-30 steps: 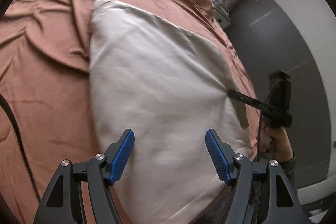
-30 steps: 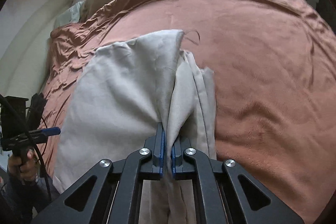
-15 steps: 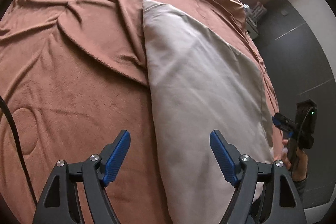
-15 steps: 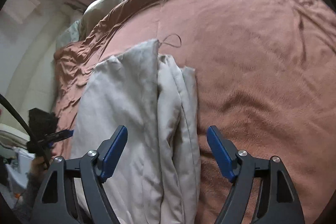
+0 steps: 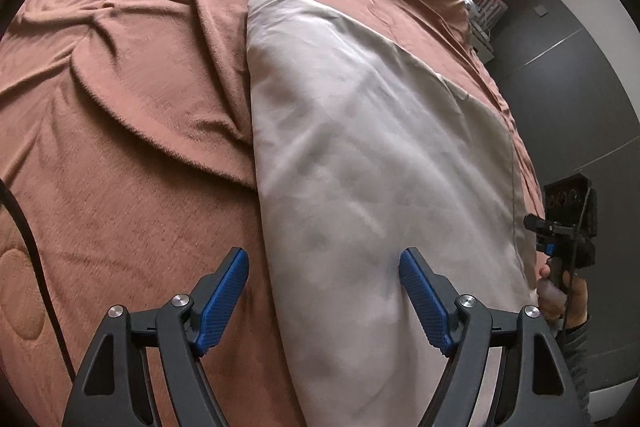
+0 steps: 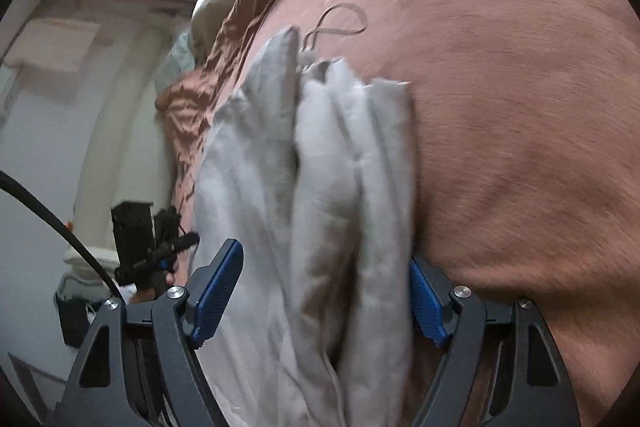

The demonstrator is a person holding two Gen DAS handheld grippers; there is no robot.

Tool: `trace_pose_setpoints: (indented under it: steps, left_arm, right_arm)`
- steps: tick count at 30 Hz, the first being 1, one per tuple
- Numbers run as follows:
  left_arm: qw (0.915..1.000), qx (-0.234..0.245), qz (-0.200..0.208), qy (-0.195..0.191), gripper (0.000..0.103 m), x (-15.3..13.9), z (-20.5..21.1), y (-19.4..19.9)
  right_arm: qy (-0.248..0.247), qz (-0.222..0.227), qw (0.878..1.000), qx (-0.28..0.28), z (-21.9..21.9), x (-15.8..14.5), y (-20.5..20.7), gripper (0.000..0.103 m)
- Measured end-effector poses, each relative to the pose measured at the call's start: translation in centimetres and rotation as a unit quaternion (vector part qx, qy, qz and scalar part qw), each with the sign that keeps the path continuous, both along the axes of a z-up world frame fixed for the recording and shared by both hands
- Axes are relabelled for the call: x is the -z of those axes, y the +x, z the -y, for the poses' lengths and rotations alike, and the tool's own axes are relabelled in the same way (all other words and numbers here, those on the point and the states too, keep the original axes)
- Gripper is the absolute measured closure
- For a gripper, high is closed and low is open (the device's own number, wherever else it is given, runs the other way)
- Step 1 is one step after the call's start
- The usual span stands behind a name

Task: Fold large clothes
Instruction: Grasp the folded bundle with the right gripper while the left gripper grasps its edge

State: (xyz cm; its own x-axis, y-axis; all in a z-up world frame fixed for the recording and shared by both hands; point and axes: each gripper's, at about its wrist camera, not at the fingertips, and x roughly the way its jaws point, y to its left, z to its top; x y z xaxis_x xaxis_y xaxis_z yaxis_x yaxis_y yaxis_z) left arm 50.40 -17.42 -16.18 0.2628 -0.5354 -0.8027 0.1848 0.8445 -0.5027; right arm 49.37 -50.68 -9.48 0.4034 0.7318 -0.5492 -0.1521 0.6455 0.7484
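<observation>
The blanket (image 5: 132, 155), rust-brown and rumpled, is the landmark, covering the bed in both views.

In the left wrist view, a dark cable (image 5: 28, 239) curves along the left edge, over the blanket. To its right the left gripper (image 5: 323, 267) hangs above the blanket, fingers spread wide and pinching nothing; its left blue pad (image 5: 224, 301) is over bare blanket, its right pad over the garment (image 5: 360, 155). The garment, pale grey and folded into a long flat panel, lies on the blanket right of its middle, running from a corner far up the bed down under the gripper. Off the blanket's right edge, against a dark wall, the right gripper (image 5: 560, 227) shows small, held in a hand (image 5: 560, 291); from here I cannot tell how its fingers stand.

In the right wrist view, off the blanket's left edge, the left gripper (image 6: 160, 251) shows small and dark before a pale wall. Next comes the garment (image 6: 320, 195), lying on the blanket's left part with several layered folds along its right side, blurred. A thin drawstring (image 6: 340, 23) loops onto the blanket from its far end. The right gripper (image 6: 326, 269) has its fingers spread on either side of those folds; the right pad is partly hidden behind the cloth's edge, and no pinch shows.
</observation>
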Motion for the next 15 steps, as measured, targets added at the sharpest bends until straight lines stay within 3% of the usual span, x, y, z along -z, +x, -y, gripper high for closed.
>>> trace_pose_setpoints:
  steps: [3,5,6,9,11,15]
  left_arm:
    - [0.9999,-0.011,-0.001,-0.004,0.034,0.1,0.1,0.2]
    - [0.9999,-0.013,-0.002,0.01,0.037,0.2,0.7,0.4]
    - [0.9998,-0.014,-0.003,0.012,0.038,0.2,0.7,0.4]
    - [0.9997,-0.022,-0.014,0.002,0.048,0.2,0.6,0.9]
    - [0.9995,-0.027,-0.016,-0.002,0.063,0.0,0.6,0.9]
    - [0.9996,-0.026,-0.007,0.0,0.082,-0.9,0.5,0.4]
  right_arm:
    - [-0.02,-0.006,1.0,-0.013,-1.2,-0.2,1.6,0.028]
    - [-0.038,-0.007,0.999,-0.016,-1.9,-0.4,2.4,0.048]
    - [-0.043,-0.01,0.999,-0.017,-1.9,-0.5,2.8,0.065]
    - [-0.059,-0.003,0.998,-0.024,-2.2,-1.4,3.3,0.078]
    - [-0.069,0.008,0.997,-0.024,-2.5,-2.4,2.7,0.089]
    - [-0.084,0.035,0.995,-0.032,-3.6,-4.5,0.9,0.093]
